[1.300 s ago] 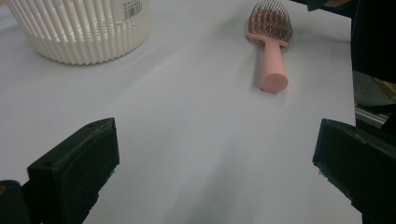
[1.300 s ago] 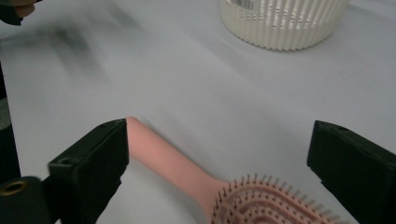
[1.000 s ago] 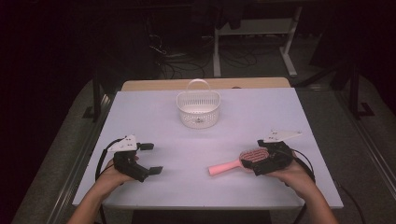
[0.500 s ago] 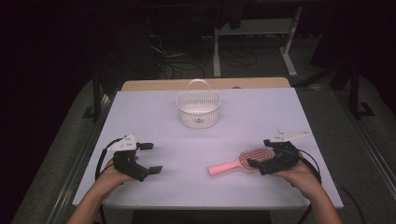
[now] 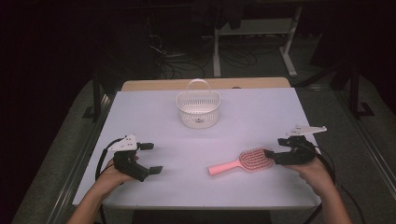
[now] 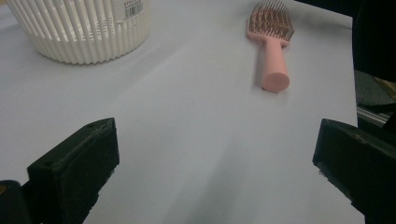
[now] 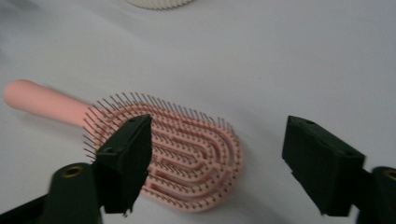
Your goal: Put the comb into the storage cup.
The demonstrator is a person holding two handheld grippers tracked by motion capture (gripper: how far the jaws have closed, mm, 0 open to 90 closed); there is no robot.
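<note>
Hairbrush (image 5: 247,160): pink, lying flat on the bench (image 5: 154,116), bristles up; head pointing toward the right tongs (image 5: 271,155), handle pointing toward bench centre. Sitting in the near-right part of the top, w/ nothing lifting it.
Hairbrush, close-up: in the right gripper view the head (image 7: 187,158) is lying under and between the two jaws, handle running off to the upper left.
Right tongs: jaws have just been closing, w/ the brush head's end between them; they are standing partly apart, and from the right gripper view they do not appear to be pressing on it. No grip made yet, as far as can be judged.
Right hand (image 5: 314,169): holding its tongs low at the head end of the brush, near the bench's right edge.
Basket (image 5: 198,108): white, slatted, handle up; standing at the far middle of the bench, well apart from the brush. Looks empty from the high view, though its floor is only partly showing.
Left tongs (image 5: 151,157): released, jaws wide, nothing between them; resting at the near-left, well apart from brush and basket.
Left gripper view: looking across bare bench toward the basket (image 6: 84,28) and the brush (image 6: 273,44).
Progress (judged): early; the approach is done, the grasp is just beginning.
Remaining (judged): clamping the head, lifting, prob. carrying to the basket and letting go.
</note>
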